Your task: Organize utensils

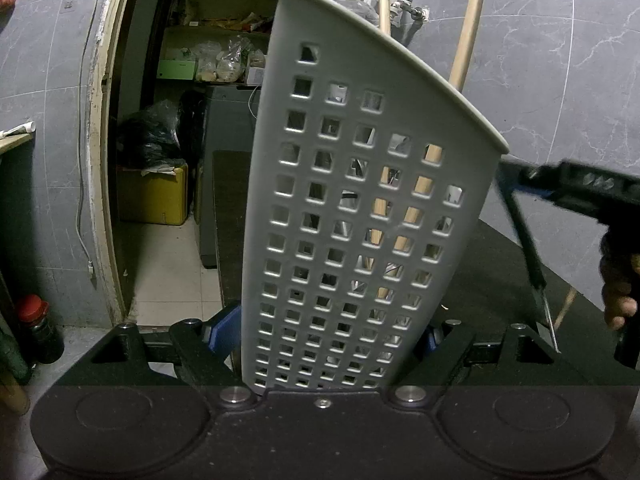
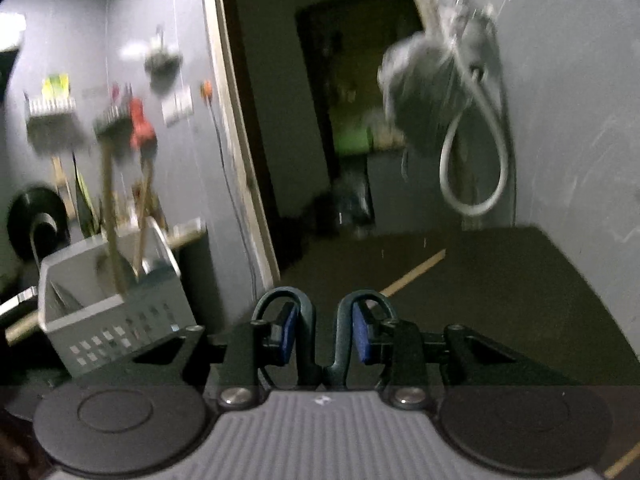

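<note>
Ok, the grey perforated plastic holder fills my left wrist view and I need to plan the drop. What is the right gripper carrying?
Observer: The right gripper has its blue pads clamped on two dark looped handles, seemingly scissors.
Operator: Is the holder's top open?
Observer: Yes. Seen from above, the grey perforated plastic holder is open-topped, and two wooden-handled utensils lean inside it.
</note>
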A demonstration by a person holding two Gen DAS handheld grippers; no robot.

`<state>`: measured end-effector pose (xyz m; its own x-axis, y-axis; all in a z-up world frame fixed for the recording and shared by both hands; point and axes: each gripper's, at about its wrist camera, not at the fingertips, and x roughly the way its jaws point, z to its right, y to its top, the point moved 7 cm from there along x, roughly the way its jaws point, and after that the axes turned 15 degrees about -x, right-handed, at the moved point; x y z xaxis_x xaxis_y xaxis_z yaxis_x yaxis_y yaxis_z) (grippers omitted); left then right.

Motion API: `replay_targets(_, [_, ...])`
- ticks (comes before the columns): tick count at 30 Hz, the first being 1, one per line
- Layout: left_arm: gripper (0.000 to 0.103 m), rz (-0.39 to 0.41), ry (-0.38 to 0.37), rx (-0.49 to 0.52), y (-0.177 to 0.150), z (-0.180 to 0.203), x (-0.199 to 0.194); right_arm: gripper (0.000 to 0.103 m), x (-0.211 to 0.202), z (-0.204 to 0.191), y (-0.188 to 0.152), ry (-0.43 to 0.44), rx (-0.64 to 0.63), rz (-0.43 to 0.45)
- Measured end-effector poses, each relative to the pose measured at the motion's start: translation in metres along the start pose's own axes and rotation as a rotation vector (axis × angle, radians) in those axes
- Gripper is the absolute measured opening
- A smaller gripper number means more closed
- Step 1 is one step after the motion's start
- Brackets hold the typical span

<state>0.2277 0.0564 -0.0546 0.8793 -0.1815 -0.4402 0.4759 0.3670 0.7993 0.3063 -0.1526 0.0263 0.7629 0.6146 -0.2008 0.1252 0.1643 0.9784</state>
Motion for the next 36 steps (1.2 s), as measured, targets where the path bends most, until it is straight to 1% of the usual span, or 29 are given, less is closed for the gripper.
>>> replay_targets(3, [0.083, 0.000, 0.001, 0.001, 0.001, -0.001, 0.000, 0.033, -0.019, 0.002, 0.008, -0.025, 0.011, 0.117])
replay_targets(7, [0.083, 0.000, 0.001, 0.001, 0.001, -0.001, 0.000, 0.033, -0.042, 0.000, 0.019, -0.057, -0.011, 0.273])
replay_targets(9, [0.083, 0.000, 0.000, 0.000, 0.001, -0.001, 0.000, 0.033, -0.051, -0.005, 0.020, -0.081, -0.027, 0.324])
replay_targets(11, [0.083, 0.000, 0.000, 0.000, 0.001, -0.001, 0.000, 0.033, -0.061, -0.014, 0.016, -0.105, -0.055, 0.355])
replay_targets(18, [0.083, 0.000, 0.000, 0.000, 0.001, -0.001, 0.000, 0.034, -0.089, -0.049, 0.003, -0.139, -0.128, 0.390])
replay_targets(23, [0.083, 0.000, 0.001, 0.001, 0.001, -0.001, 0.000, 0.034, -0.107, -0.066, -0.004, -0.156, -0.150, 0.399])
replay_targets(30, [0.083, 0.001, 0.003, 0.002, 0.001, -0.001, 0.000, 0.036, -0.118, -0.068, -0.011, -0.165, -0.110, 0.422])
replay_targets(36, [0.083, 0.001, 0.002, 0.002, 0.001, -0.001, 0.000, 0.042, -0.123, -0.062, -0.017, -0.174, -0.062, 0.441])
